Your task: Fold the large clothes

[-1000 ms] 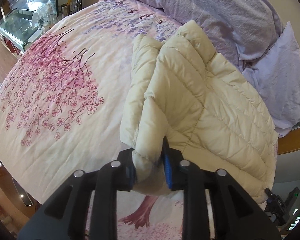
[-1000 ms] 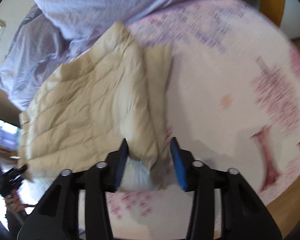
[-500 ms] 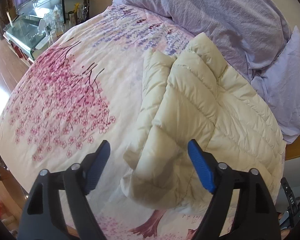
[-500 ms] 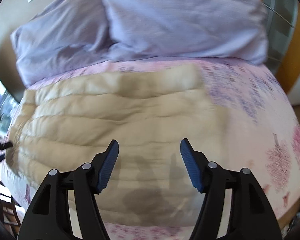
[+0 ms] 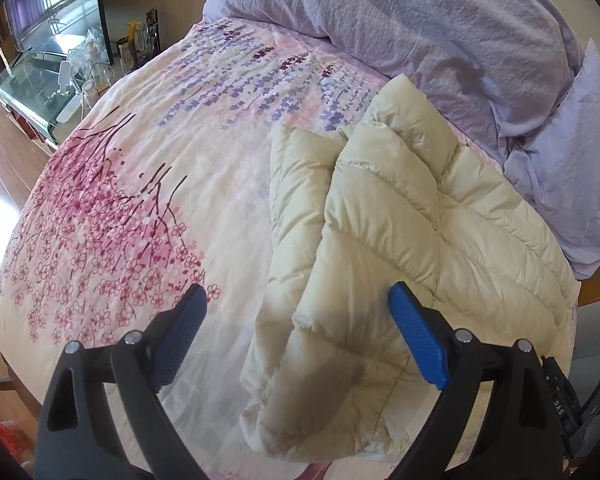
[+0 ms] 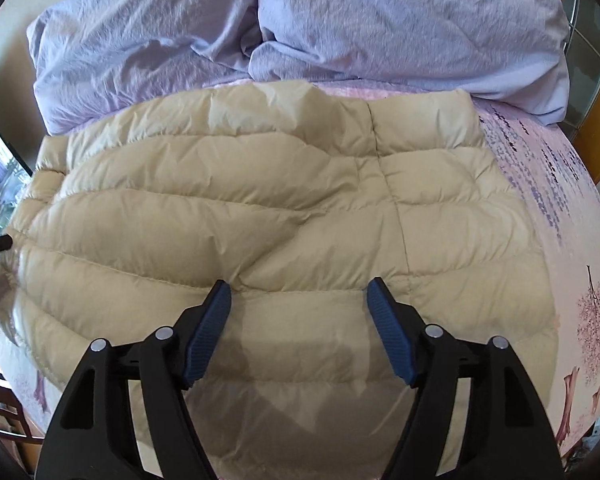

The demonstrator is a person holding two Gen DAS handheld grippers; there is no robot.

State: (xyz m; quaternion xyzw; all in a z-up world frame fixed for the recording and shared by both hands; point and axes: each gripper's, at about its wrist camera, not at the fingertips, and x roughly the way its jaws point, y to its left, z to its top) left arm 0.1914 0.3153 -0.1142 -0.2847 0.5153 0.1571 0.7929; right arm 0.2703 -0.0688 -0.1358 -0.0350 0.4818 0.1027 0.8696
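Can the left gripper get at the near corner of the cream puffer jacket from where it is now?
Probably yes. The left gripper hangs above the jacket, jaws opening and empty, with nothing over the corner.

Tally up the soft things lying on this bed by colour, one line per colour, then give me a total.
Cream: 1, the folded puffer jacket
Lavender: 2, the crumpled duvet and the pillow
Floral pink and purple print: 1, the bedspread underneath
Total: 4
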